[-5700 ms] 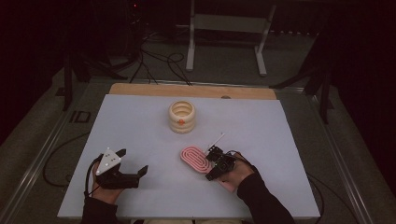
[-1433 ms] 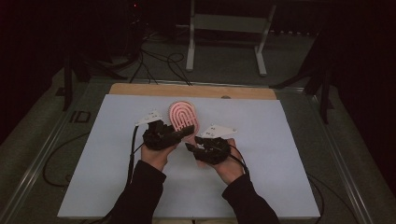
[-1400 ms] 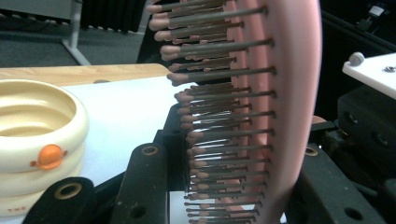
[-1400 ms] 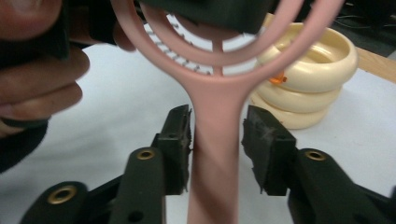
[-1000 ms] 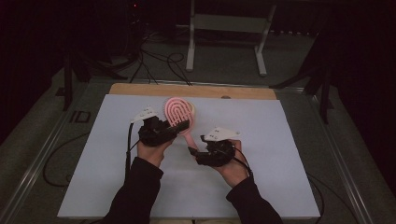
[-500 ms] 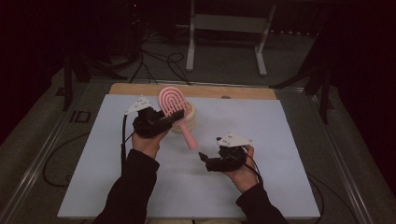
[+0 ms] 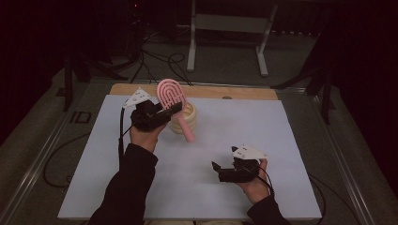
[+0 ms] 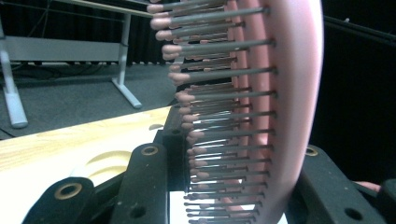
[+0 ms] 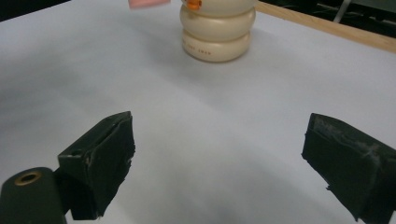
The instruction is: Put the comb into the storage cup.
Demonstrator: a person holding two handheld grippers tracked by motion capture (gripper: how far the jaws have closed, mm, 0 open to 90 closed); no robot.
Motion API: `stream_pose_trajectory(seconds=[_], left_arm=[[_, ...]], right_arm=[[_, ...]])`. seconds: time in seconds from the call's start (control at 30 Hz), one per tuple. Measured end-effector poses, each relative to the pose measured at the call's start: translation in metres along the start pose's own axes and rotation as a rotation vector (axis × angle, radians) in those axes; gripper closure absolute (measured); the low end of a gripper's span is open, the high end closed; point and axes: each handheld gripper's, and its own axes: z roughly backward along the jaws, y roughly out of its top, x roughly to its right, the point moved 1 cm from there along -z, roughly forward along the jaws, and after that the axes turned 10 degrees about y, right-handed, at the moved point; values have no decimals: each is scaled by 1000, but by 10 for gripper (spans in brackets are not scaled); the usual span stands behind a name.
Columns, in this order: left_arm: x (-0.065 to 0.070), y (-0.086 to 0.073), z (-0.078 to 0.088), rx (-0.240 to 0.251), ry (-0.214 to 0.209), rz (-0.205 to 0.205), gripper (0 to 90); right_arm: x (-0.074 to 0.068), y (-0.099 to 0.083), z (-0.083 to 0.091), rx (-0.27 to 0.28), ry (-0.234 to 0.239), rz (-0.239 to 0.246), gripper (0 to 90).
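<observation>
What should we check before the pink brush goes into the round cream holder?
1. Left gripper clamps the pink brush by its head: ok.
2. Brush handle points down beside the cream holder, not above its opening: not ok.
3. Holder stands upright on the white table: ok.
4. Right gripper is away from the holder, with nothing between its jaws, which have just been opening: ok.
5. Holder's opening is free: cannot tell.

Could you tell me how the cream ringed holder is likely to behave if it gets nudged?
The cream ringed holder looks squat and broad-based, so it should probably slide across the white table rather than tip. Its smooth, rounded sides might be slippery to pinch.
</observation>
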Motion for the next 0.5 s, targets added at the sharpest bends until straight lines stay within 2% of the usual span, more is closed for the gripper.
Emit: stream_pose_trajectory(seconds=[0.1, 0.23, 0.5], left_arm=[[-1, 2, -1, 1, 5, -6, 649], [-4, 7, -3, 2, 24, -22, 649], [-7, 10, -9, 0, 46, -37, 649]], right_arm=[[2, -5, 2, 0, -13, -1, 90], [7, -19, 8, 14, -25, -27, 90], [11, -28, 13, 26, -29, -50, 90]])
